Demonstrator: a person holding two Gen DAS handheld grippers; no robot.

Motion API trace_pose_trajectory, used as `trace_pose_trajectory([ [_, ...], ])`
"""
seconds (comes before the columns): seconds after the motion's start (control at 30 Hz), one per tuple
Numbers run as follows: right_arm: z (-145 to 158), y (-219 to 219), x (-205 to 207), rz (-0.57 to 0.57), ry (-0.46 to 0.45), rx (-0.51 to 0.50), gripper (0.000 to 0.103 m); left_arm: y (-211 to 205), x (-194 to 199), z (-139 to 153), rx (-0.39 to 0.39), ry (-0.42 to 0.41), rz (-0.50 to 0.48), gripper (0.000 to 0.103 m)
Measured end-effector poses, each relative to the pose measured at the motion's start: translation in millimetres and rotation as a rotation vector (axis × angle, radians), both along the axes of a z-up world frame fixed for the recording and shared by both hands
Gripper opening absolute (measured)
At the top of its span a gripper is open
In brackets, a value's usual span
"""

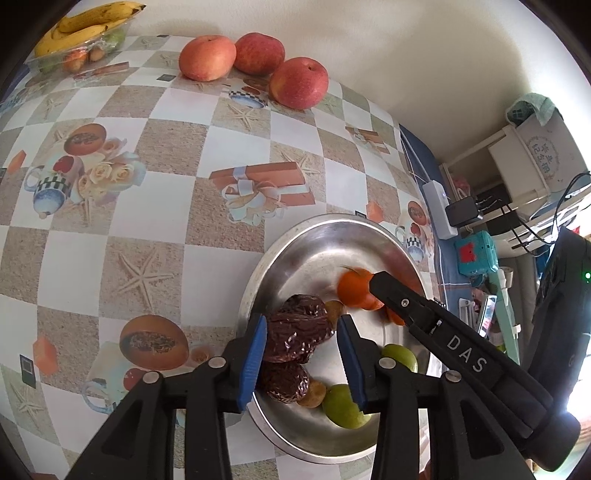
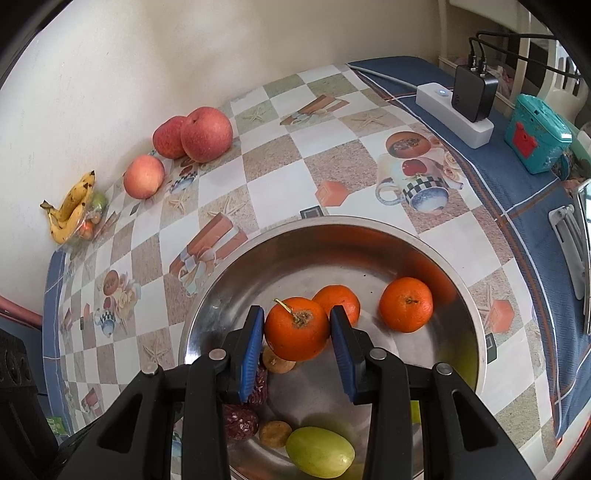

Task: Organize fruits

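A steel bowl (image 2: 207,314) holds three tangerines, wrinkled dark red dates, small brown fruits and green fruits. My right gripper (image 2: 297,332) is shut on a tangerine (image 2: 295,330) with a stem, above the bowl; two more tangerines (image 2: 406,304) lie behind it. In the left wrist view, my left gripper (image 1: 302,341) is open, with a wrinkled date (image 1: 295,332) between its blue pads, over the bowl (image 1: 258,280). A second date (image 1: 284,384) lies below it. The right gripper's black finger (image 1: 399,299) reaches in over a blurred tangerine (image 1: 352,288).
Three red apples (image 1: 255,62) (image 2: 201,134) sit by the wall. Bananas on a clear tray of small fruits (image 1: 81,29) (image 2: 75,208) are at the far corner. A power strip with chargers (image 2: 458,110) and a teal box (image 2: 535,134) stand on the blue cloth edge.
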State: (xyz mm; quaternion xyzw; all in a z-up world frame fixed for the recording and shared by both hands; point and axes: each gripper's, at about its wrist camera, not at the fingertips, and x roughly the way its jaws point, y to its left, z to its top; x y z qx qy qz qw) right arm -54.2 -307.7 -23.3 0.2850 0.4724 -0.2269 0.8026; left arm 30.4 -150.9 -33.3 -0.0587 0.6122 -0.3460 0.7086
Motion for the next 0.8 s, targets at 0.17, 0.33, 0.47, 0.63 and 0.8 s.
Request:
trace_pose_trajectory([
  [0.17, 0.8, 3.1, 2.6, 0.010, -0.001, -0.006, 0.040, 7.9, 6.6, -1.3, 0.028, 0.001, 0.039, 0.048],
  [0.33, -0.1, 4.7, 4.2, 0.018, 0.006, -0.008, 0.040, 25.6, 18.5, -4.7, 0.113, -0.027, 0.127, 0.058],
  [0.47, -0.9, 6.0, 5.9, 0.027, 0.011, -0.010, 0.040, 42.0, 27.4, -12.5, 0.247, -0.054, 0.217, 0.063],
  [0.63, -2.3, 11.1, 10.2, 0.054, 0.023, -0.018, 0.040, 60.9, 36.8, -20.0, 0.350, -0.083, 0.284, 0.071],
  [0.8, -2.9, 18.5, 16.2, 0.089, 0.037, -0.036, 0.039, 64.9, 38.7, -19.4, 0.366, -0.117, 0.280, 0.089],
])
